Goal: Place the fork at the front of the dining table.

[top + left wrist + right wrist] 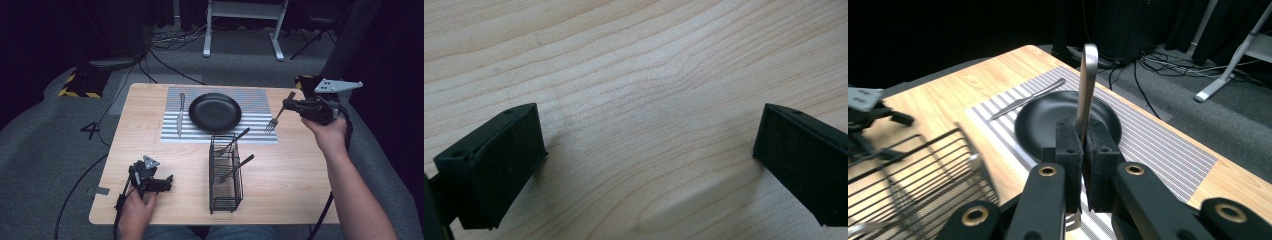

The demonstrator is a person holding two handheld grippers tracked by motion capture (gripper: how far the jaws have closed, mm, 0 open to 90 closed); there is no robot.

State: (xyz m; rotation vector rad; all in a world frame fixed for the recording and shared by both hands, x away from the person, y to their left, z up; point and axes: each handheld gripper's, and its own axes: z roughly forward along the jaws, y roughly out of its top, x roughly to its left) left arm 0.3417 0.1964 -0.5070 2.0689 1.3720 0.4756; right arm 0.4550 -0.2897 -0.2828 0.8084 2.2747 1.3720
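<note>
High overhead forward-down; left camera close on bare table (pixel 649 75); right camera, shared plate (pixel 215 112) beyond.

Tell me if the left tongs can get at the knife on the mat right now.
Probably yes. The left tongs rest open and empty on the table, and bare wood lies between them and the knife. The rack stands off to the side, not in that path.

- A black plate (pixel 215 112) sits on the striped mat (pixel 260 125) in front of me.
- A knife (pixel 180 114) lies on the mat, just left of the plate.
- My wire basket (pixel 225 175) stands on the wooden surface (pixel 290 175), two utensil handles (pixel 239 135) sticking out.
</note>
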